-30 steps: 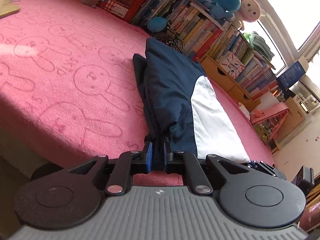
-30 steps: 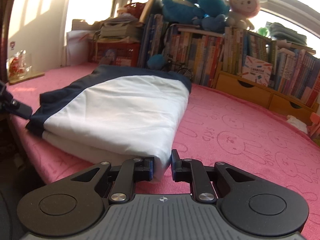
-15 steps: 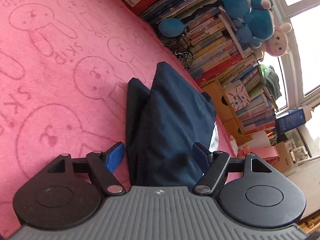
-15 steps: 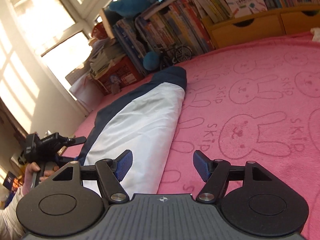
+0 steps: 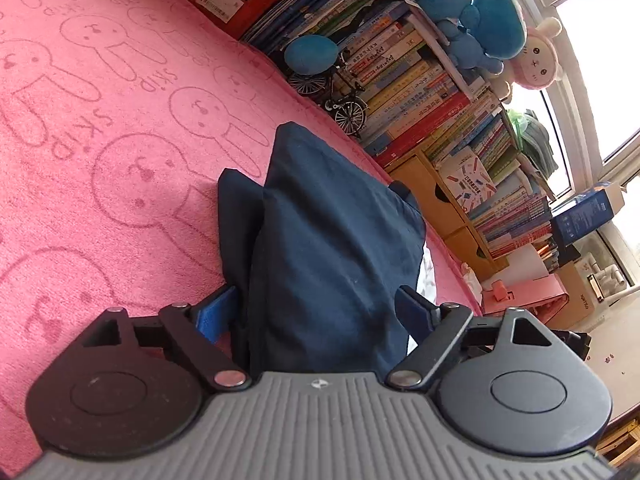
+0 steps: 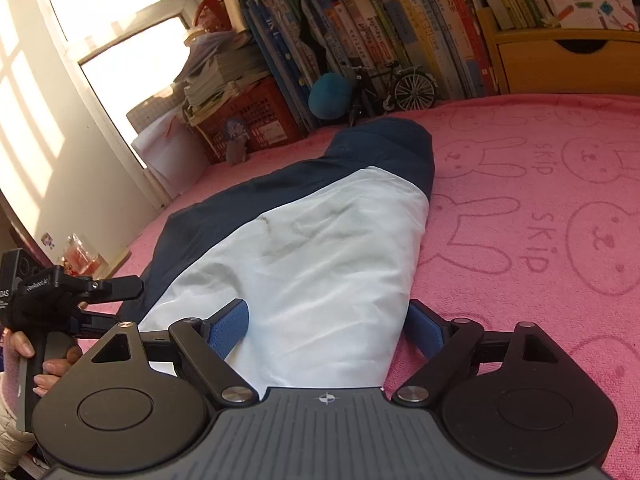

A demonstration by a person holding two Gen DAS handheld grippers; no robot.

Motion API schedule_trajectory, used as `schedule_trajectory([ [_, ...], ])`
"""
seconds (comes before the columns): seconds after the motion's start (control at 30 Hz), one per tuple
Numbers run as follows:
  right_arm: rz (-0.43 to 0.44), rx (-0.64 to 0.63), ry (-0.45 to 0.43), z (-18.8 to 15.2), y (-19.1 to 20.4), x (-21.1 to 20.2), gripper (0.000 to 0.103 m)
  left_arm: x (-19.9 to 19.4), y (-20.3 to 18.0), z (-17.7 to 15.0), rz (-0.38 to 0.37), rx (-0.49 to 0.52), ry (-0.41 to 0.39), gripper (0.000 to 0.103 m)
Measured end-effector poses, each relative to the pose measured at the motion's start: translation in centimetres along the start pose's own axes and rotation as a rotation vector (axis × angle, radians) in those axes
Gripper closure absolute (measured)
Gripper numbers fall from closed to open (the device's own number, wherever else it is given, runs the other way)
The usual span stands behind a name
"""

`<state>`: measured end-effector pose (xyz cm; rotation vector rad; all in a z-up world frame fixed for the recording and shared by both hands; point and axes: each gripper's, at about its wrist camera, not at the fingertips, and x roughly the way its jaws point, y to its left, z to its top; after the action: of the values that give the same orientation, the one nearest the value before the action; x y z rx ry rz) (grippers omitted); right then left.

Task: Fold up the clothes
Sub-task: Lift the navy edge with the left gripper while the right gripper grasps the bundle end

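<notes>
Garment: a folded navy-and-white garment (image 6: 320, 240) is lying on the pink rabbit-print bedspread (image 6: 540, 200), reaching from the near edge of the bed toward the bookshelf side. In the right wrist view the white panel is facing up, with navy along the far end and the left side. In the left wrist view the same garment (image 5: 320, 240) is showing mostly navy, with a second navy layer sticking out at its left and a sliver of white at its right.

Left tool: the left tool (image 5: 316, 312) is standing wide open, its blue-padded fingers (image 5: 216, 312) sitting on either side of the navy end of the garment. Cloth is lying between the fingers; whether the pads are touching it cannot be told, and nothing is being pinched.

Right tool: the right tool (image 6: 326, 324) is also spread wide, its fingers (image 6: 232, 326) flanking the white end at the bed's near edge. No grip on the cloth.

Person: a hand (image 6: 44, 356) is gripping the handle of the left tool (image 6: 72, 292), seen at the left edge of the right wrist view, beside the garment's navy side. A pale quilted sleeve is showing below it.

Background: a row of books (image 6: 400, 40) is standing along the far edge of the bed, with a small model bicycle (image 6: 392, 88) and a blue ball-shaped toy (image 6: 330, 94) in front. A red crate (image 6: 248, 116) is sitting at the far left corner, and blue and pink plush toys (image 5: 492, 16) are resting on top of the books.
</notes>
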<state>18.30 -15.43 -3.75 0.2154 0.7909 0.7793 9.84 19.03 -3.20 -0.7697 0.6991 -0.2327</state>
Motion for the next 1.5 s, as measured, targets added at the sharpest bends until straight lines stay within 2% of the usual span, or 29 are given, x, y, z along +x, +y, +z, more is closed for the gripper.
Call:
schedule_trajectory([
  [0.03, -0.010, -0.012, -0.001, 0.0, 0.4, 0.2, 0.015, 0.1, -0.4, 0.0, 0.017, 0.025, 0.002, 0.018],
  [0.07, -0.022, -0.022, -0.001, 0.0, 0.6, 0.3, 0.015, 0.3, -0.9, -0.2, 0.042, 0.054, 0.001, 0.023],
  [0.1, -0.032, -0.031, -0.004, -0.1, 0.8, 0.4, 0.015, 0.3, -1.0, -0.4, 0.058, 0.071, -0.004, 0.036],
  [0.2, -0.031, -0.021, -0.009, -0.2, 0.8, 0.3, 0.015, 0.4, -1.6, -1.1, 0.104, 0.120, -0.020, 0.057],
  [0.27, -0.019, -0.007, -0.011, -0.1, 0.6, 0.3, 0.016, 0.3, -0.7, -1.1, 0.067, 0.062, -0.017, 0.065],
  [0.33, -0.002, 0.064, -0.029, -0.1, -0.2, 0.1, 0.021, 0.4, 0.1, -0.8, 0.025, 0.002, -0.002, 0.072],
  [0.4, 0.015, 0.138, -0.048, -0.1, -1.0, -0.2, 0.039, 0.6, -0.1, -0.6, 0.016, 0.001, 0.009, 0.077],
  [0.43, 0.024, 0.175, -0.057, -0.1, -1.4, -0.3, 0.044, 0.9, -0.9, -0.4, 0.028, 0.036, 0.012, 0.078],
  [0.5, 0.017, 0.212, -0.086, -0.1, -2.0, -0.9, 0.061, 1.5, -2.5, -0.1, 0.051, 0.106, 0.016, 0.079],
  [0.6, 0.005, 0.266, -0.129, -0.1, -2.9, -1.9, 0.071, 2.4, -4.9, 0.5, 0.086, 0.210, 0.024, 0.081],
  [0.67, -0.003, 0.301, -0.158, 0.0, -3.5, -2.6, 0.072, 3.3, -6.0, 1.2, 0.067, 0.245, 0.019, 0.082],
  [0.73, -0.033, 0.310, -0.179, 0.4, -4.1, -3.3, 0.072, 4.4, -7.1, 1.9, 0.050, 0.276, 0.015, 0.082],
  [0.9, -0.104, 0.306, -0.214, 1.6, -5.5, -5.0, 0.072, 7.4, -9.0, 2.4, 0.070, 0.363, 0.027, 0.082],
  [1.0, -0.169, 0.253, -0.174, 2.0, -5.5, -4.6, 0.071, 8.2, -9.4, 1.9, 0.101, 0.416, 0.026, 0.081],
  [1.1, -0.198, 0.217, -0.146, 2.1, -5.3, -4.0, 0.069, 8.3, -9.2, 1.5, 0.113, 0.446, 0.022, 0.079],
  [1.27, -0.237, 0.154, -0.118, 2.5, -4.6, -3.9, 0.067, 8.3, -8.3, 1.5, 0.112, 0.435, 0.030, 0.077],
  [1.33, -0.253, 0.130, -0.106, 2.7, -4.4, -4.0, 0.064, 8.3, -8.1, 1.5, 0.110, 0.431, 0.032, 0.076],
  [1.37, -0.266, 0.109, -0.098, 3.0, -4.2, -4.1, 0.059, 8.3, -8.0, 1.5, 0.110, 0.431, 0.033, 0.076],
  [1.4, -0.287, 0.083, -0.097, 3.2, -3.9, -4.3, 0.054, 8.3, -7.9, 1.5, 0.109, 0.430, 0.034, 0.076],
  [1.5, -0.361, 0.026, -0.115, 4.0, -3.4, -5.2, 0.049, 8.3, -7.7, 1.5, 0.108, 0.432, 0.035, 0.075],
])
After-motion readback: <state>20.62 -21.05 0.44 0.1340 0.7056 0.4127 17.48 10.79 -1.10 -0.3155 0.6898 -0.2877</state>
